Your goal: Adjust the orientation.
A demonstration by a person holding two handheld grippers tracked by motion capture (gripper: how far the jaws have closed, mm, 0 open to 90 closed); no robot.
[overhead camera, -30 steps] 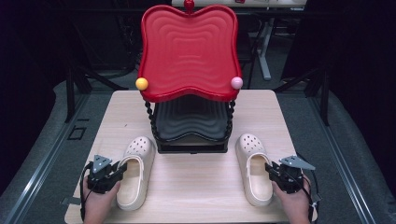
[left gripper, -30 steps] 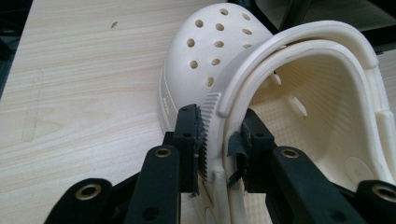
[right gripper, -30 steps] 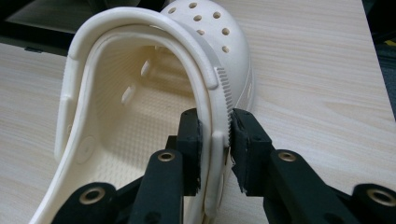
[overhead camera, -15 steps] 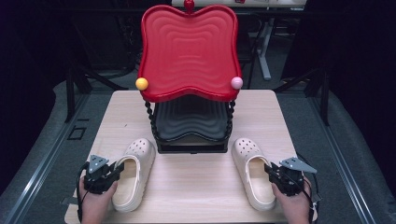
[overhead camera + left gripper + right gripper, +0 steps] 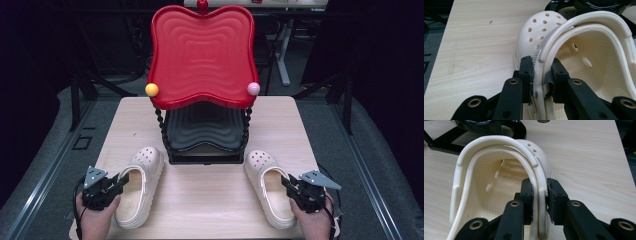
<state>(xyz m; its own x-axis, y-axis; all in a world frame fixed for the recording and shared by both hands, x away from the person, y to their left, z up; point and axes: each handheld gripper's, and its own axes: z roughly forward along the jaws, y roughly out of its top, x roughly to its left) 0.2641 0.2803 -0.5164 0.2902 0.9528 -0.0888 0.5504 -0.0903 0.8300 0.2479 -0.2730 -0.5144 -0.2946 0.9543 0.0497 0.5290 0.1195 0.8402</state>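
- The left gripper is pinching the outer side wall of the left clog, with the folded-forward heel strap caught in the same bite; in the left gripper view its fingertips are pressing on either side of that cream wall, the jaws having just been closing onto it.
- The left clog is lying on the near left of the wooden table, toe pointing toward the rack, sitting much as it did a second ago, so the grip looks freshly made and the lift not yet begun.
- The two-tier rack, its red tray above a black tray, is standing at mid-table between the toes of both shoes.
- The right clog is sitting slightly nearer and more angled than a second ago.
- The right gripper is clamping this clog's outer wall and strap, its fingertips squeezing the rim after narrowing likewise.
- Both shoes gripped, the person seems ready to raise them toward the rack.
- No brand, label or writing is showing legibly anywhere.
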